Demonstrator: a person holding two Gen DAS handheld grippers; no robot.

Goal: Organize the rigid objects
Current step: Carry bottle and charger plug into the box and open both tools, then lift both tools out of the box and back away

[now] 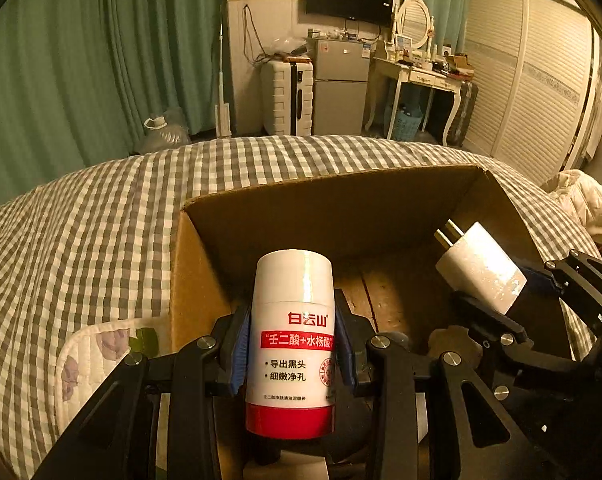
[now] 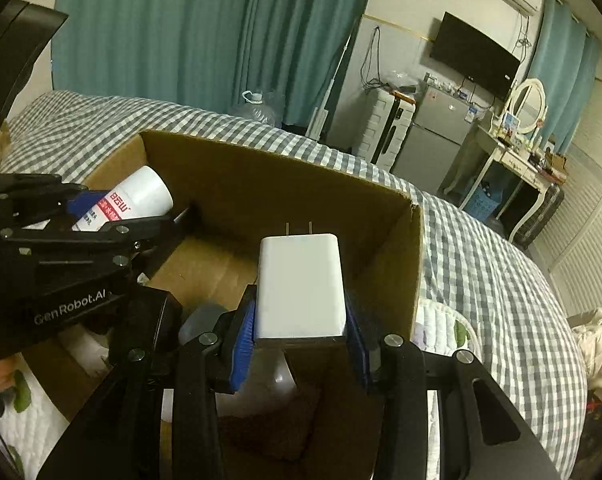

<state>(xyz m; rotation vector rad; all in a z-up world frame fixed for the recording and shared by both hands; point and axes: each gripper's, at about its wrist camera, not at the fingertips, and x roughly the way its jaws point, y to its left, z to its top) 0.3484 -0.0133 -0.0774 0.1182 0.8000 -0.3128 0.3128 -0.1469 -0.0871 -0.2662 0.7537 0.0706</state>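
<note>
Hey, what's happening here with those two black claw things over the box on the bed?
A person is tidying small items into a cardboard box on a checked bedspread, with a handheld claw in each hand. The left claw grips a white bottle with a red base. The right claw grips a white charger, prongs pointing away. Both are held over the open box, neither let go. Something dark already lies in the bottom, but it is too dim to tell what.
</note>
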